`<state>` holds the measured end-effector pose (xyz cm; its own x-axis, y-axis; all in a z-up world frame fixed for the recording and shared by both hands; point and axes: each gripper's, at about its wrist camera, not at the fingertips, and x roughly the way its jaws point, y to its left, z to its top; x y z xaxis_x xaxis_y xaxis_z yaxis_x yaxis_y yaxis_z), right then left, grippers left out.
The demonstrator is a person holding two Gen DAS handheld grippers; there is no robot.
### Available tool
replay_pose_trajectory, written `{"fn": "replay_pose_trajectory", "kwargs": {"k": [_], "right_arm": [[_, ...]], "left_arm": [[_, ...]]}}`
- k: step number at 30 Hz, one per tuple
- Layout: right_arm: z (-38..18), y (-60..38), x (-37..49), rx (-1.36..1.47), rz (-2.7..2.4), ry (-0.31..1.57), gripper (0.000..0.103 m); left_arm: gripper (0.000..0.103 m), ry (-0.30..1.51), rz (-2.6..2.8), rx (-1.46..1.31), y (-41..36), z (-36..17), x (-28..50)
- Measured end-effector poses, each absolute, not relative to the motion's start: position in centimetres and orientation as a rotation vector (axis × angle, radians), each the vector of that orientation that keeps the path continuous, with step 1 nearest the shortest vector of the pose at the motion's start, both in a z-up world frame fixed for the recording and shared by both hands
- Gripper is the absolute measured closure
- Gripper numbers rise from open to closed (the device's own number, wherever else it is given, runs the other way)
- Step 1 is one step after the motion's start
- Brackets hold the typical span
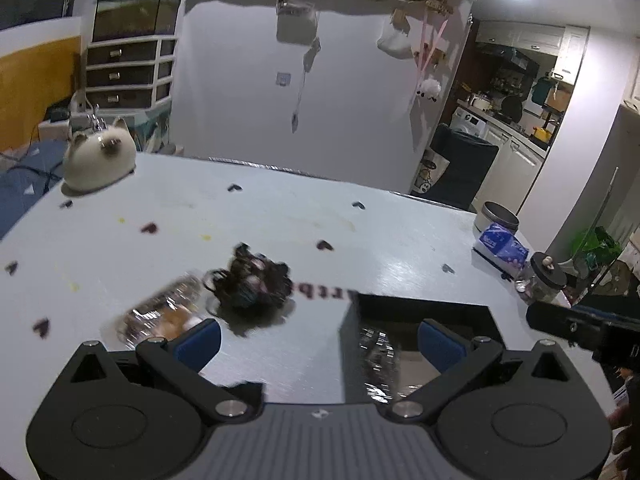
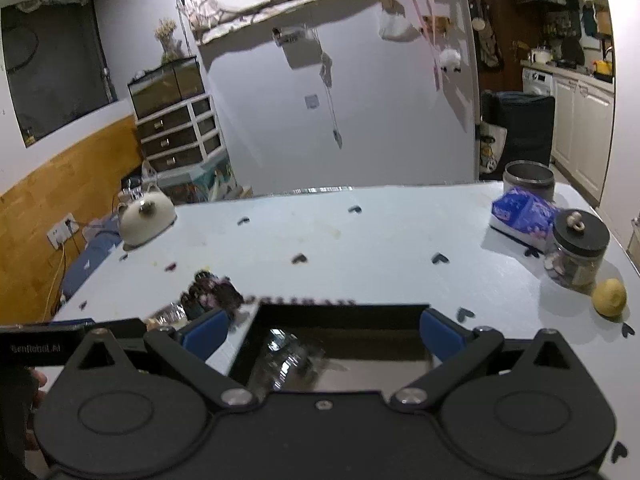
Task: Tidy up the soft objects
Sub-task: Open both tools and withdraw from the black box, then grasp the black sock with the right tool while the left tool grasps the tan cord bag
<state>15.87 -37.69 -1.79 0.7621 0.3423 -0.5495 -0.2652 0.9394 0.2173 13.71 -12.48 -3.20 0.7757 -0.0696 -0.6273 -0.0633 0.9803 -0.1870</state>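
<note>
Left gripper (image 1: 320, 338) and right gripper (image 2: 324, 332): fingers spread wide, holding nothing. A dark soft bundle (image 1: 256, 280) lies on the table (image 1: 360, 232) at frame centre-left, beside the black box (image 2: 344, 320) holding a crinkled clear bag (image 2: 286, 362).

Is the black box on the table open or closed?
Open: the black box has no lid on it, and a clear plastic packet lies inside.
</note>
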Motion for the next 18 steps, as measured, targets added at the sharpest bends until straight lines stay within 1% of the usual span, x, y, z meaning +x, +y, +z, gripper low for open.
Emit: {"fn": "replay_pose_trajectory", "kwargs": {"k": [10,18], "right_arm": [[-1.7,-30.0,15.6,0.135,0.299,0.6,0.0],[-2.9,-24.5,15.4,0.146,0.264,0.648,0.0]], "left_arm": [[0.0,0.624,-0.01,-0.139,-4.1,-2.0,13.5],[0.0,0.627,-0.03,-0.111,2.4,-2.5,14.8]]}}
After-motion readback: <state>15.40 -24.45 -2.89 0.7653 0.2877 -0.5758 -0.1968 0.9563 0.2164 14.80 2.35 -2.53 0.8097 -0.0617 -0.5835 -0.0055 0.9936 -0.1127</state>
